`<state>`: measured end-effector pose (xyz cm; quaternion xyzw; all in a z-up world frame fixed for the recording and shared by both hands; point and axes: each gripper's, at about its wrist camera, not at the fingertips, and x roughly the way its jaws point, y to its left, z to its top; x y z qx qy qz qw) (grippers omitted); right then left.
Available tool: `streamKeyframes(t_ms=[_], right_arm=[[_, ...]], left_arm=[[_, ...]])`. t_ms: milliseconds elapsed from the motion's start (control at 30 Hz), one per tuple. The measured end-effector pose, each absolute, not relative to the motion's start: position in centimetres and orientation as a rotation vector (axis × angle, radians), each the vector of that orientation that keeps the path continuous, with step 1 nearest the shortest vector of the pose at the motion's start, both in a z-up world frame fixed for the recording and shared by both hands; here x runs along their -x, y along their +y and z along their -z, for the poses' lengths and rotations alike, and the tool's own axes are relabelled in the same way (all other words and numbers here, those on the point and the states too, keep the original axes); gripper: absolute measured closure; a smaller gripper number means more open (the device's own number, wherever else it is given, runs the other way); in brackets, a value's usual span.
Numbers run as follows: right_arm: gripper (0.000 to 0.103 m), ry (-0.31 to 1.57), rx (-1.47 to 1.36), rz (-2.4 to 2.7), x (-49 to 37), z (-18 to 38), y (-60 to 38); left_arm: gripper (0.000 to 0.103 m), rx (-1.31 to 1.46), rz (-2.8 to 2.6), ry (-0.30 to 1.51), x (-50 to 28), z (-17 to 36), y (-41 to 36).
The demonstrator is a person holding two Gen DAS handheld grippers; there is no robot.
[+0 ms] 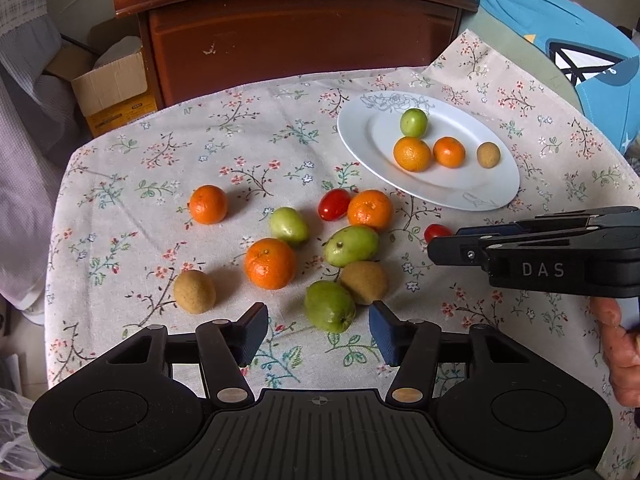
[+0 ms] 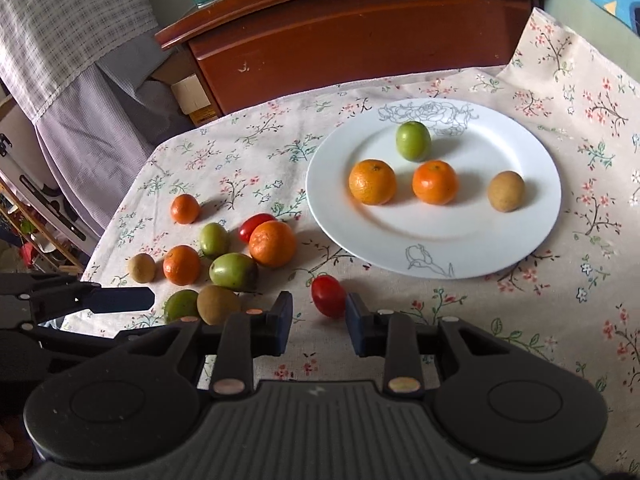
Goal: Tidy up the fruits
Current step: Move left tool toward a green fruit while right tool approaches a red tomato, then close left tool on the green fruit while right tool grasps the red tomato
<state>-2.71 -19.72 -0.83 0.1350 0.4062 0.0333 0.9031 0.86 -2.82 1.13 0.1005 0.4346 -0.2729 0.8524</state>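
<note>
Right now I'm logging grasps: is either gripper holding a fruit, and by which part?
Nothing is held. The right gripper is open around the small red tomato, not touching; the left gripper is open and empty.

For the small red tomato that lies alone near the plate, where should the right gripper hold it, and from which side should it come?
Grip the red tomato across its narrow middle, one pad on each long side. It is oval and lies free on the tablecloth, apart from the plate and other fruit. The right gripper is open with the tomato almost between its fingers, so coming straight forward and down from the near side looks best.
</note>
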Motion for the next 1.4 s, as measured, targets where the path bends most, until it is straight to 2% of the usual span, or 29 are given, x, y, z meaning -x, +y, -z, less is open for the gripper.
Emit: streamKeyframes(t_ms=[67, 133, 200, 467, 1400], right_arm=[[0.072, 0.838, -0.263, -0.064, 2.5, 0.9, -19.6], [0.072, 0.841, -0.251, -0.063, 2.4, 1.1, -19.4], [0.073, 0.841, -0.231, -0.058, 2.4, 1.2, -19.2], [0.083, 0.844, -0.187, -0.039, 2.4, 1.1, -18.8], [0.084, 0.714, -0.318, -0.055, 2.9, -3.2, -21.0]], left_arm=[[0.049, -0.211, 0.575, 0.912, -0.9, -0.9, -3.0], [0.059, -0.225, 0.571, 0.906, -0.9, -0.8, -3.2], [0.064, -0.225, 0.577, 0.914, -1.0, -0.5, -3.3], [0.076, -0.268, 0.605, 0.885, -0.6, -0.3, -4.0], [0.077, -0.123, 0.626, 0.763, -0.6, -5.1, -3.6]])
